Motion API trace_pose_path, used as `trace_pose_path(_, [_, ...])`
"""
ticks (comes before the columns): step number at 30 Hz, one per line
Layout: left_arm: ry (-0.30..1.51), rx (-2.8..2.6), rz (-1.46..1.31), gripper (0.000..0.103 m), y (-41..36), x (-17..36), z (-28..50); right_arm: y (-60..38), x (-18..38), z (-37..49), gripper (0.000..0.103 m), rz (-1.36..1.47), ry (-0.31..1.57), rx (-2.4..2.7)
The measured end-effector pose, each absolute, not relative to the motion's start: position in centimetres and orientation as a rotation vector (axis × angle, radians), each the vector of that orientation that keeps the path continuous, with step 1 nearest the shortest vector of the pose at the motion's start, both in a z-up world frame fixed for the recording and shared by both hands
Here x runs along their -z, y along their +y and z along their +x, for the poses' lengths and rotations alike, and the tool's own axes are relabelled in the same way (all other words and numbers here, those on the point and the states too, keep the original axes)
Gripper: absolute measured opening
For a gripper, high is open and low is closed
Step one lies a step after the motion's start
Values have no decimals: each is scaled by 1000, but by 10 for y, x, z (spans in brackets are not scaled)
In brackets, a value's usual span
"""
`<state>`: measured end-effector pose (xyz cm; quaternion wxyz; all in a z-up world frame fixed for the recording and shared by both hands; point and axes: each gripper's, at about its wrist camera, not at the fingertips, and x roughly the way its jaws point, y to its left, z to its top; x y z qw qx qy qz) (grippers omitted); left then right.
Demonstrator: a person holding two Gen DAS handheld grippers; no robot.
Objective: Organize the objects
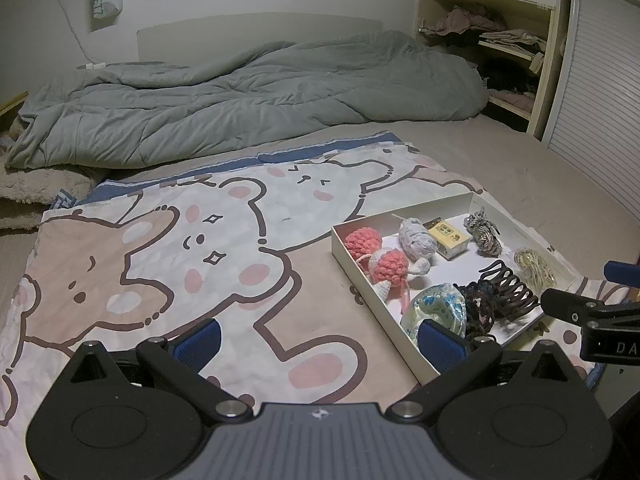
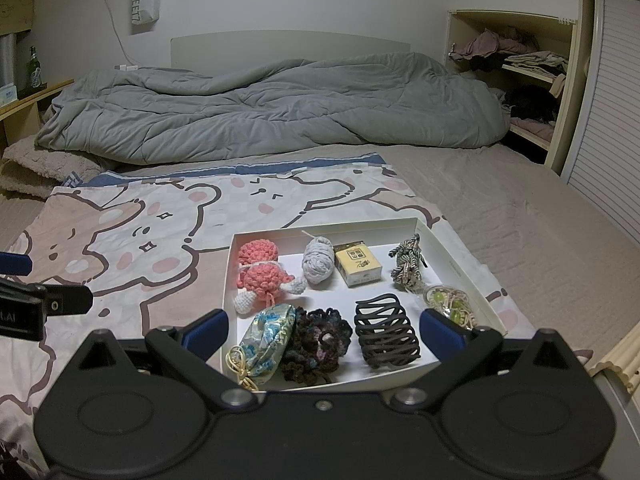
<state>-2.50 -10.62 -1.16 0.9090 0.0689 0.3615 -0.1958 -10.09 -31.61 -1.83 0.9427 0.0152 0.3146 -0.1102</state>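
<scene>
A shallow white box (image 2: 460,258) (image 1: 344,254) lies on a bear-print cloth on the bed. In it are pink crochet toys (image 2: 260,272) (image 1: 384,266), a grey yarn ball (image 2: 318,262), a yellow card box (image 2: 358,266), a braided cord (image 2: 406,266), a dark hair claw (image 2: 386,330) (image 1: 510,288), a dark crochet scrunchie (image 2: 316,342), a blue brocade pouch (image 2: 266,338) (image 1: 434,308) and a beaded string (image 2: 450,304). My right gripper (image 2: 324,332) is open and empty over the box's near edge. My left gripper (image 1: 320,344) is open and empty over the cloth, left of the box.
The bear-print cloth (image 1: 160,240) covers the near part of the bed. A rumpled grey duvet (image 2: 260,108) lies across the far end. Open shelves with clothes (image 2: 520,68) and a slatted door (image 2: 612,120) stand at the right. A bottle (image 2: 33,66) stands on a left shelf.
</scene>
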Motion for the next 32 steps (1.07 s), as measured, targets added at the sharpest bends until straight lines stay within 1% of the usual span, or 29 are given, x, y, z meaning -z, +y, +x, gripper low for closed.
trace_pose_path(32, [753, 403, 139, 103, -104, 14, -25, -314, 22, -101, 103, 32, 644, 226])
